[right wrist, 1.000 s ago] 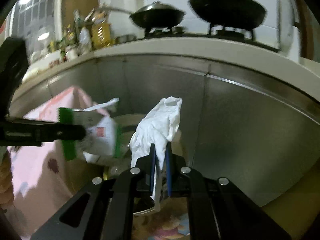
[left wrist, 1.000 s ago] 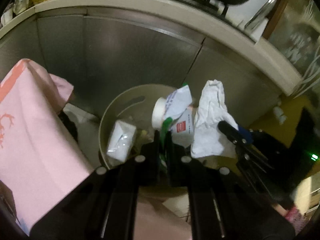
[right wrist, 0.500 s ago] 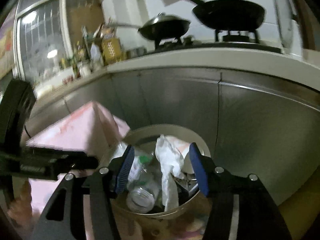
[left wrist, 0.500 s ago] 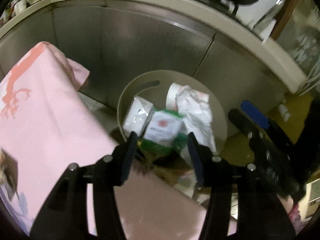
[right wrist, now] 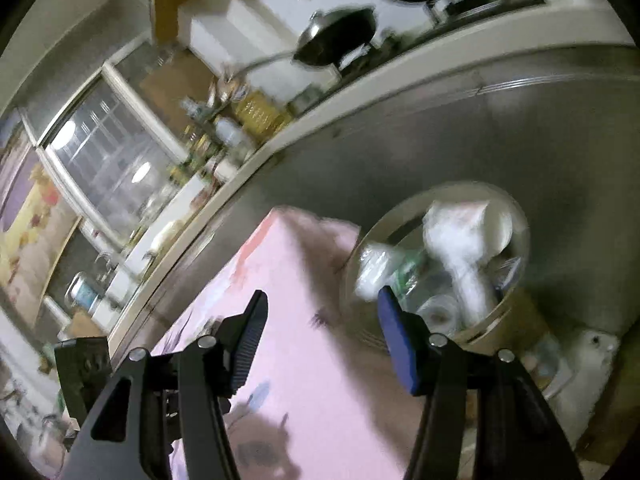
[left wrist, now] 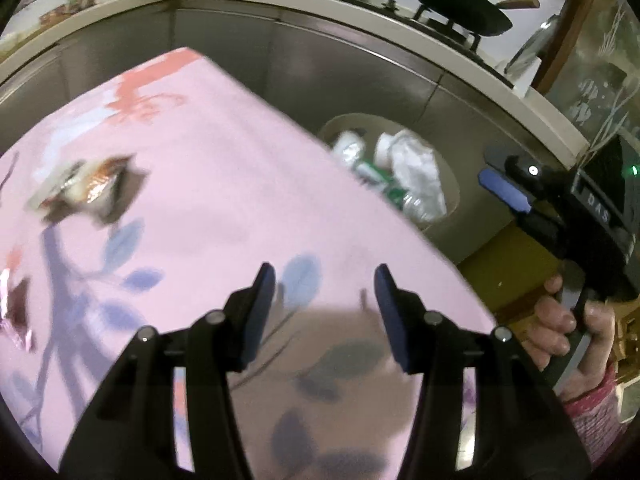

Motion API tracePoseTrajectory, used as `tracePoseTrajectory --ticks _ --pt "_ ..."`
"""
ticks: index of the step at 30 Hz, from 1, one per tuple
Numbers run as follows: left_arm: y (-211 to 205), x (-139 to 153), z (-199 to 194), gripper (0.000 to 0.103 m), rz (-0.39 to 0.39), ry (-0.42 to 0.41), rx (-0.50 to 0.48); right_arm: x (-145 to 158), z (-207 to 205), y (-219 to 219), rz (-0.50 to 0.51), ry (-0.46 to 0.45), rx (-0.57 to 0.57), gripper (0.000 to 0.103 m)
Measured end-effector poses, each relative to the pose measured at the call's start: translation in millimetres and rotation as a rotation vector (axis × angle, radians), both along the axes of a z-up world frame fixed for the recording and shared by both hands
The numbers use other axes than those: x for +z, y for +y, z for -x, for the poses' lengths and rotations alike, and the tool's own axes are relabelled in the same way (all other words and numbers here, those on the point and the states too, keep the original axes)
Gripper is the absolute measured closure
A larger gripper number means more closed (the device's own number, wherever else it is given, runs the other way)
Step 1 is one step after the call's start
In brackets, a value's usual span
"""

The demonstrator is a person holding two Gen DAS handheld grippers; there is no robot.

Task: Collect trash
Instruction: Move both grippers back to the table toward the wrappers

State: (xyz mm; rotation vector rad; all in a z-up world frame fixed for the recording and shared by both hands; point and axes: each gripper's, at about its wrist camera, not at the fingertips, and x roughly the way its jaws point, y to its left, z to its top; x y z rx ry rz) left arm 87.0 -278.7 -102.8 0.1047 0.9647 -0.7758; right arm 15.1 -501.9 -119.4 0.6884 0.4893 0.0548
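Observation:
A round beige trash bin (left wrist: pixel 352 121) stands on the floor against the steel cabinet, past the far corner of the pink table (left wrist: pixel 208 168). Inside it lie crumpled white paper (left wrist: pixel 416 168), a green-and-white packet (left wrist: pixel 374 171) and a clear bottle. My left gripper (left wrist: pixel 324 280) hovers open over the tablecloth with nothing between its fingers. A shiny brown wrapper (left wrist: pixel 86 190) lies on the cloth far to its left, and another scrap (left wrist: pixel 14 314) at the left edge. My right gripper (right wrist: pixel 322 300) is open and empty, tilted, left of the bin (right wrist: pixel 384 224) and its white paper (right wrist: pixel 460 252).
Steel cabinet fronts (left wrist: pixel 360 64) run behind the bin under a pale counter with black pans (left wrist: pixel 460 4). A hand (left wrist: pixel 560 320) holds the right gripper (left wrist: pixel 496 172) at the right edge. The left gripper's body (right wrist: pixel 80 360) shows at lower left of the right wrist view.
Both grippers opened and let go: the packet and the white paper now lie in the bin. The left gripper swung back over the pink table; the right one pulled back and rolled.

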Motion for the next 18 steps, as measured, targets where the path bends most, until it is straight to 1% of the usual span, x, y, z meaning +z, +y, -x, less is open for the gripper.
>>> tracePoseTrajectory --ticks 3,6,11,12,13,15,16,18 --pt "34.0 -2.5 10.2 0.054 -0.004 -0.005 0.028 -2.9 -10.0 28.5 0.001 0.034 0.078 0.048" --pt "73.0 -6.6 18.1 0.054 -0.005 -0.009 0.064 -3.9 -21.3 67.9 0.001 0.059 0.169 0.048" --pt "142.4 -14.9 15.5 0.054 0.021 0.028 0.173 -10.0 -36.9 129.9 -0.006 0.102 0.304 0.048" --pt "162.1 -17.3 13.3 0.054 0.035 0.043 0.209 -11.5 -39.3 139.4 -0.009 0.112 0.325 0.049" --pt "178.9 -19.3 10.6 0.054 0.048 0.056 0.243 -13.9 -46.0 156.7 -0.012 0.132 0.366 0.051" --pt "211.1 -23.8 4.5 0.054 0.083 0.089 0.312 -16.4 -55.9 176.1 -0.009 0.154 0.419 0.056" --pt "225.6 -25.8 0.8 0.054 0.104 0.108 0.343 -17.1 -64.4 193.2 0.004 0.167 0.458 0.059" --pt "257.2 -28.6 -11.0 0.054 0.160 0.156 0.414 -19.1 -74.7 208.7 0.006 0.184 0.492 0.064"
